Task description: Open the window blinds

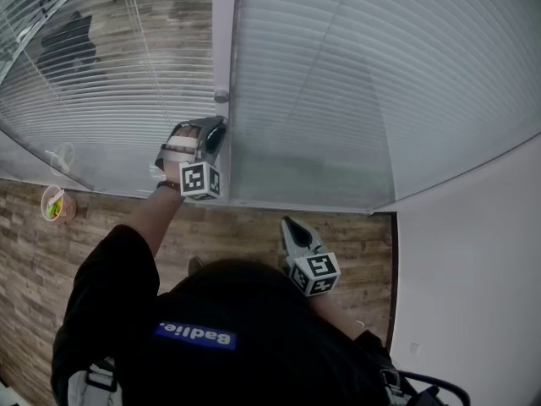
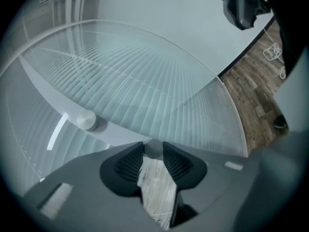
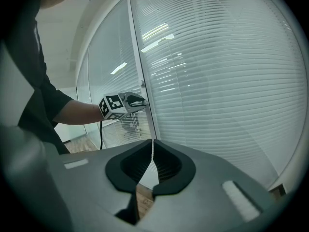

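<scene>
- The left gripper [image 1: 215,129] is pinched on a small round knob [image 2: 153,148], which sits between the very tips of its jaws.
- The knob stands out of the pale upright post [image 1: 225,32] between two glass panes. Its axis runs straight out towards the person, in line with the way the gripper points.
- Judging by that line-up, the coming move is a roll of the wrist about the knob's axis, not a pull or a push.
- The blinds [image 1: 363,74] hang behind the glass on both sides of the post. Those right of it look closed, and those left of it let the room show through.
- A second knob [image 1: 221,96] sits higher on the post; which pane each knob serves I cannot tell.
- The right gripper [image 3: 152,145] is pressed together and empty. It hangs lower, to the right and well apart from the post, so the left is the working hand.
</scene>
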`<state>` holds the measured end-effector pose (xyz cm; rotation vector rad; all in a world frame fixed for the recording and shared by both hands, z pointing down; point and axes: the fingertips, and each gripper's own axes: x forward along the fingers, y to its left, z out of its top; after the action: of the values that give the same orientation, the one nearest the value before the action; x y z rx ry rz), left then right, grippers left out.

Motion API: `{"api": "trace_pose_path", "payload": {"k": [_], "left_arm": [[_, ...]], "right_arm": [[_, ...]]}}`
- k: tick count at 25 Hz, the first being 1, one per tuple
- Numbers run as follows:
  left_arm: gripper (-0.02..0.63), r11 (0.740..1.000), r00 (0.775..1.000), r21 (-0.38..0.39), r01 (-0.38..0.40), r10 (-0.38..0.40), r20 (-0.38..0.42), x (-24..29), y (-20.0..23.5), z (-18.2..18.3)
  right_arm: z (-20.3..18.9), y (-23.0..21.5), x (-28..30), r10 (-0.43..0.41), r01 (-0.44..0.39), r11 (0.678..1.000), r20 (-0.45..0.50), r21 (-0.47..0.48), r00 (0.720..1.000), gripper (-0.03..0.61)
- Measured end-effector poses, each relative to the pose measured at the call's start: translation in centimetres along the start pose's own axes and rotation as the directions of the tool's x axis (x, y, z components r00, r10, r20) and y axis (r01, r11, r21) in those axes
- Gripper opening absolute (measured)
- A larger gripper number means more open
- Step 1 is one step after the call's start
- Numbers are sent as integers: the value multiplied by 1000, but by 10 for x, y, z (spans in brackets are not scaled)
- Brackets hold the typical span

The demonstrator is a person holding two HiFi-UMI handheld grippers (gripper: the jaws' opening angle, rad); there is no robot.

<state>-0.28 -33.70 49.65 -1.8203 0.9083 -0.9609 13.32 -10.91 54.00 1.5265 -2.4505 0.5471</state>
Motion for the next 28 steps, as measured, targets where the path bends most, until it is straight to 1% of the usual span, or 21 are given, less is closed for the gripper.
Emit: {"api": "trace_pose_path", "payload": {"k": [3,5,8,13,16,18,20,22,24,26,28], "left_arm": [[124,996,1000,-90,2,-2,0,1,0,-1],[124,986,1000,-168,2,-1,5,1,1,-2],[124,959,1000,-284,1,4,19,2,3,-2],[124,918,1000,-397,-2,13,25,3,3,-3],[124,883,1000,-470,-3,15,21,3,4,-3],[124,854,1000,-520,-3,16,20,3,5,-3],[124,817,1000,-576,0,14,20,3,6,-3],[124,769,1000,-639,5,10,20,3,7,-4],[124,705,1000,-709,13,3,21,4,7,-5],[124,632,1000,-775,22,-3,26,4,8,-6],[124,570,999,-821,33,-6,36,4,9,-6]], "right_arm": [[0,0,1,0,0,1000,-1,1,1000,11],[0,-1,0,-2,2,1000,-3,2,1000,11],[-1,-1,0,-5,5,1000,-5,3,1000,11],[-2,-2,1,-6,6,1000,-12,0,1000,12],[-2,-1,2,-5,5,1000,-12,-3,1000,12],[-2,0,2,-4,4,1000,-12,-3,1000,11],[-2,0,3,-3,3,1000,-13,-4,1000,11],[-3,1,3,-3,3,1000,-13,-4,1000,11],[-3,0,4,-2,2,1000,-14,-3,1000,11],[-4,0,3,-3,3,1000,-14,-1,1000,11],[-4,0,3,-3,3,1000,-13,-1,1000,12]]}}
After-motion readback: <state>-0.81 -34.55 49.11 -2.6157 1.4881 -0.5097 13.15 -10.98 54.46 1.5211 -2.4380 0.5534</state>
